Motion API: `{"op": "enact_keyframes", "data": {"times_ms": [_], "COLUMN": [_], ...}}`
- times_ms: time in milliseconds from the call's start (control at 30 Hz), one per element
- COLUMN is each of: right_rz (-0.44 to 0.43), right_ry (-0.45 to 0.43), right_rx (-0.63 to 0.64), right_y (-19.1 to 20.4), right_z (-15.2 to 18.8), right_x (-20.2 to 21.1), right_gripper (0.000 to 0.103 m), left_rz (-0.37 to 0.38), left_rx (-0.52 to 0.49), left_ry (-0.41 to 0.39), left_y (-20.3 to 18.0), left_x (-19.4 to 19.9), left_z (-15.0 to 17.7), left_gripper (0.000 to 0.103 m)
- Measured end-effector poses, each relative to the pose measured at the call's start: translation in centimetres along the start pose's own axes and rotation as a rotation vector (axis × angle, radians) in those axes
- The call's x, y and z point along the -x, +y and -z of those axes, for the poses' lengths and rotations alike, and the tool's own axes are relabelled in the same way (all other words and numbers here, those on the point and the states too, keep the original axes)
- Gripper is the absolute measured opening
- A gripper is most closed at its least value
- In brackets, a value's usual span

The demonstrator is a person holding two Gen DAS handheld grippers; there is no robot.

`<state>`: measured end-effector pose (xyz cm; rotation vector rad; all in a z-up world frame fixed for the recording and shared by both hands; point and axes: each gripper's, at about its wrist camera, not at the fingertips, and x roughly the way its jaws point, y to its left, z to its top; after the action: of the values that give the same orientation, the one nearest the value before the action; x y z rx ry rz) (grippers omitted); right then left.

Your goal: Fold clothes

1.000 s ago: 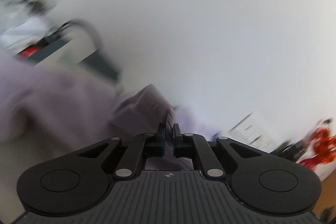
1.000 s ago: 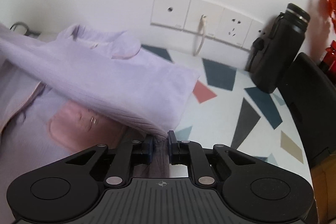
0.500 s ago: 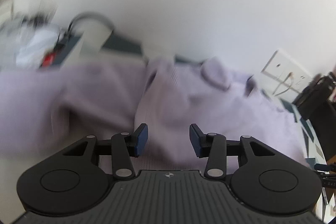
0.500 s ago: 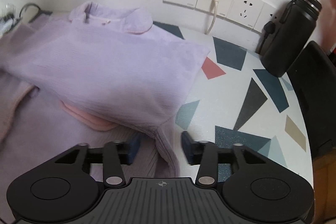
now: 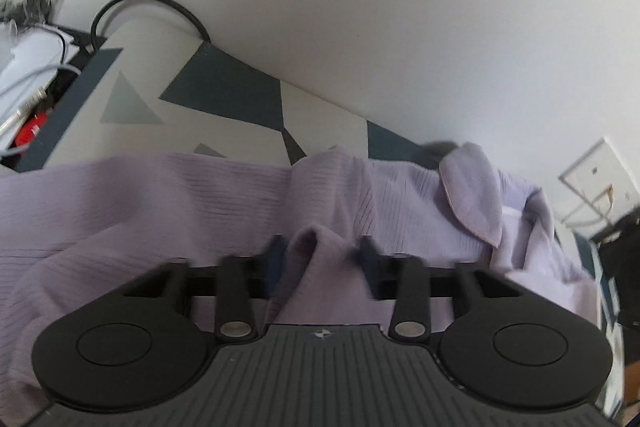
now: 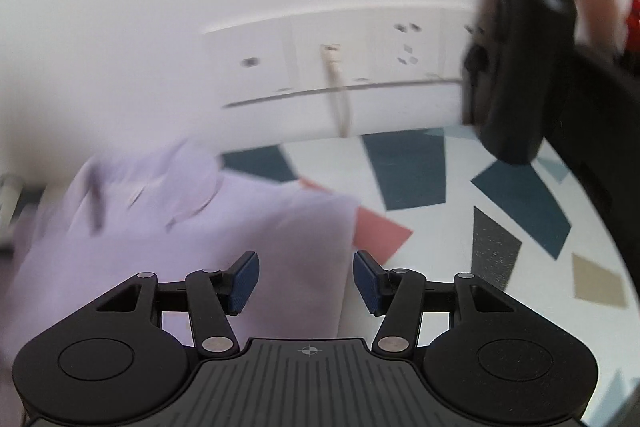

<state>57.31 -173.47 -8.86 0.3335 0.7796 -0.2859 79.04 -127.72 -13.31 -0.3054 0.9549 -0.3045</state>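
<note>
Straddling a raised ridge of the lilac garment [image 5: 192,199], your left gripper [image 5: 320,259] is spread, nothing pinched; your right gripper [image 6: 306,281], spread too, hangs over its side edge on the counter [image 6: 432,235] by the back wall.

Garment [image 5: 200,211] on table [image 6: 420,179]; bottle [image 6: 520,67] right (by wall).

Each camera sat behind its own fingers, low and close over the white table with dark geometric patches [image 5: 224,99], facing the white wall [image 5: 360,7]. Both views shared the ribbed lilac garment [image 5: 160,195] [image 6: 240,227] and the white wall sockets [image 6: 320,59].
</note>
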Motion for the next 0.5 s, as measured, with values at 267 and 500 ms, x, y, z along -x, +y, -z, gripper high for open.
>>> {"op": "enact_keyframes", "data": {"times_ms": [267, 500], "right_rz": [0.025, 0.055], "right_ry": [0.073, -0.003], "right_rx": [-0.12, -0.147], "right_y": [-1.6, -1.8], "right_z": [-1.8, -2.1], "right_x": [-7.2, -6.7], "right_gripper": [0.049, 0.008], "left_rz": [0.029, 0.043], "left_rx": [0.028, 0.004], "left_ry": [-0.108, -0.172], "left_y": [-0.2, -0.7], "left_x": [2.4, 2.7], "left_z": [0.1, -0.6], "left_gripper": [0.009, 0.008]}}
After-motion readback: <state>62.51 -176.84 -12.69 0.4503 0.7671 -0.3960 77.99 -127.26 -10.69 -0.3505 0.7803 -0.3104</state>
